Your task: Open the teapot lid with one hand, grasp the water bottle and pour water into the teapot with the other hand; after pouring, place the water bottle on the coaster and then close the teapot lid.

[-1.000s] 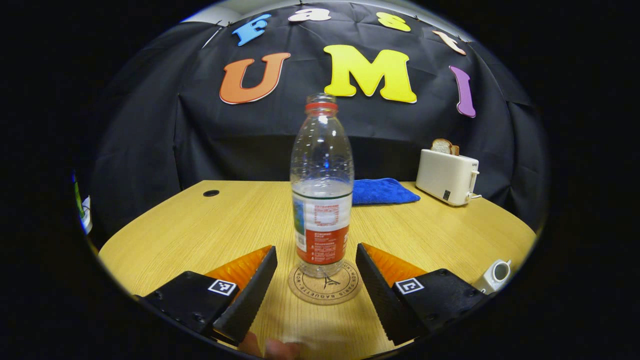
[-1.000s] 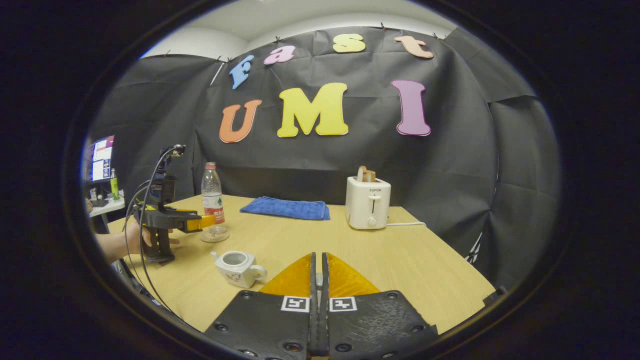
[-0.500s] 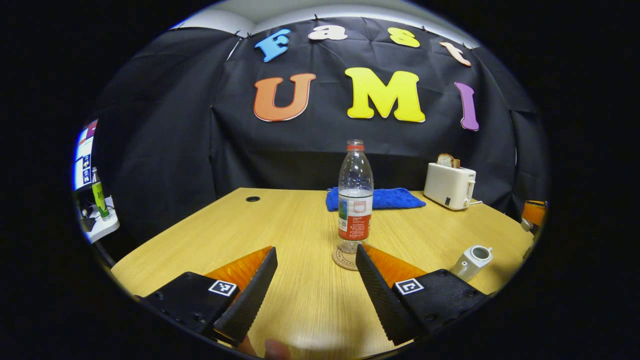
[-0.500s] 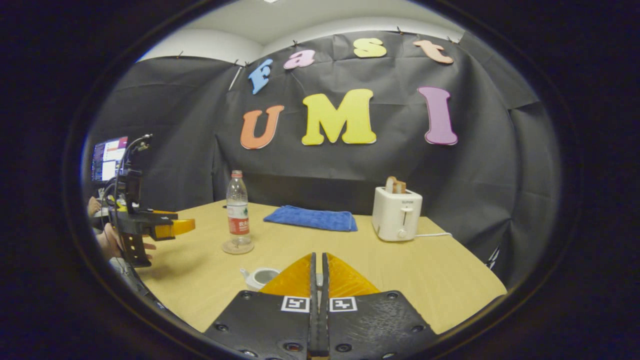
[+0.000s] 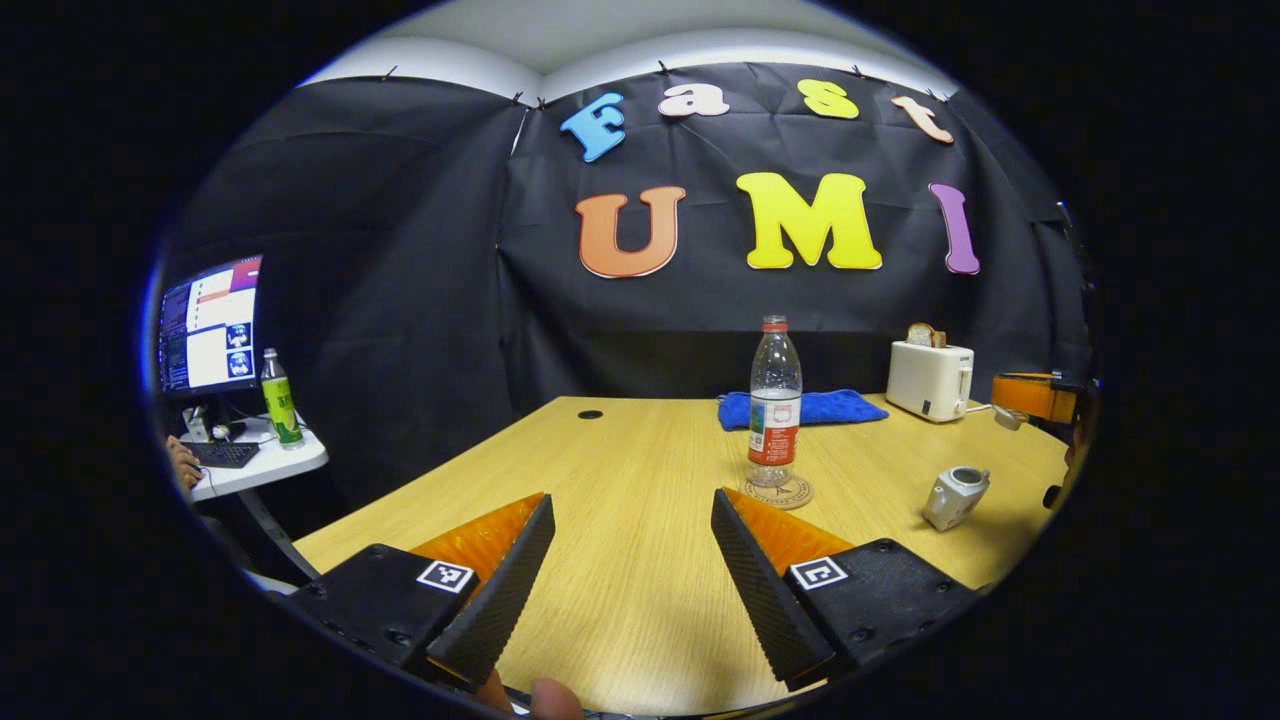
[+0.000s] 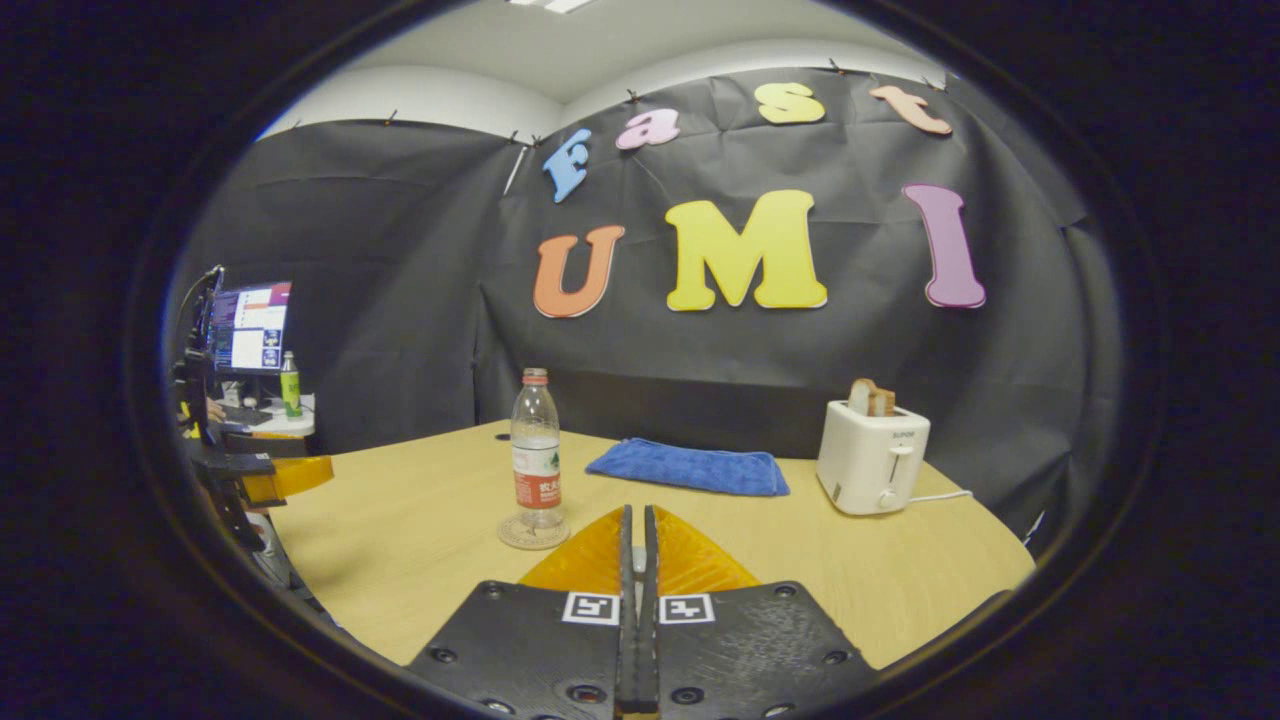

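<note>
Water bottle (image 5: 775, 400) stands upright on the round coaster (image 5: 782, 491), on the wooden table (image 5: 620, 480), cap off, red neck ring showing, part full. In the right gripper view the same bottle (image 6: 537, 460) sits on the coaster (image 6: 533, 532), left of centre.

Left tongs (image 5: 632, 520) are spread wide apart, nothing between them, hanging over the near table edge, well apart from the bottle. A fingertip (image 5: 553, 697) of the holding hand shows at the bottom edge of the left gripper view.

Teapot (image 5: 955, 496) is small and white, on the table to the right of the coaster, near it but not touching; top opening visible, no lid on it.

Right tongs (image 6: 637, 545) are pressed together, fingers meeting along a thin seam. Cannot tell whether the lid is pinched between them. They point toward the middle of the table, coaster just left of their tips.

Blue cloth (image 6: 688, 467) lies flat at the back of the table, behind the bottle. White toaster (image 6: 872, 456) with bread in its slot stands right of the cloth, cord trailing to the right. Off the table at left, a monitor (image 5: 210, 325) and a green bottle (image 5: 279, 398) sit on a small side desk (image 5: 262, 462).
</note>
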Tool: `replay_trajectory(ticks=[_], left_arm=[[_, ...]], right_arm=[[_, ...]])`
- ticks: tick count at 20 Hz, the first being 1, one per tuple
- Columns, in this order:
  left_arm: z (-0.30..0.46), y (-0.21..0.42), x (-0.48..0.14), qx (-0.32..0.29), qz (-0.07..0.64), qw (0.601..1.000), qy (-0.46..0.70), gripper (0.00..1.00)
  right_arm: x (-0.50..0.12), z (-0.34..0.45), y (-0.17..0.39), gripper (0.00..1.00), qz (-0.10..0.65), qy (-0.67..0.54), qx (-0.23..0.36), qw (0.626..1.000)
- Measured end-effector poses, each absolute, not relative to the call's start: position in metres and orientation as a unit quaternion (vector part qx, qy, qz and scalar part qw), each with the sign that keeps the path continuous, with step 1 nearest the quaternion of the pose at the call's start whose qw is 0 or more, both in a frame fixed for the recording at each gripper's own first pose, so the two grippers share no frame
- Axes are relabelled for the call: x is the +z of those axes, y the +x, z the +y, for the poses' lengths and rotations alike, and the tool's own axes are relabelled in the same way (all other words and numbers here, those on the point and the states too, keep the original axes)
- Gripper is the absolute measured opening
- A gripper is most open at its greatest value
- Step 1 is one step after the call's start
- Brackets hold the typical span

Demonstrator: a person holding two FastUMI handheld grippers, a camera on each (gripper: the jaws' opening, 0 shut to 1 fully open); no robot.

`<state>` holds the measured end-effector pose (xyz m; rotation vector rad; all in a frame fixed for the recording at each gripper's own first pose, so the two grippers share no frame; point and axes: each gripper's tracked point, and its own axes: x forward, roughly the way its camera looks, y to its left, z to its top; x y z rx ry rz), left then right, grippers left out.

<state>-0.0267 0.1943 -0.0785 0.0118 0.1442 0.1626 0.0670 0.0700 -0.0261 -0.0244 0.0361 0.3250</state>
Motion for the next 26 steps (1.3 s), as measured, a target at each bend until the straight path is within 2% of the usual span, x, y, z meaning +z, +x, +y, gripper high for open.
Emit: replay_trajectory(ticks=[9,26], left_arm=[[0.195,-0.060,-0.076,0.111,0.056,0.992,0.016,0.98],[0.182,-0.063,-0.071,0.110,0.058,0.992,0.022,0.98]], right_arm=[[-0.059,0.083,0.081,0.00,0.031,-0.018,0.187,0.982],[-0.103,0.085,0.095,0.00,0.060,-0.037,0.196,0.978]])
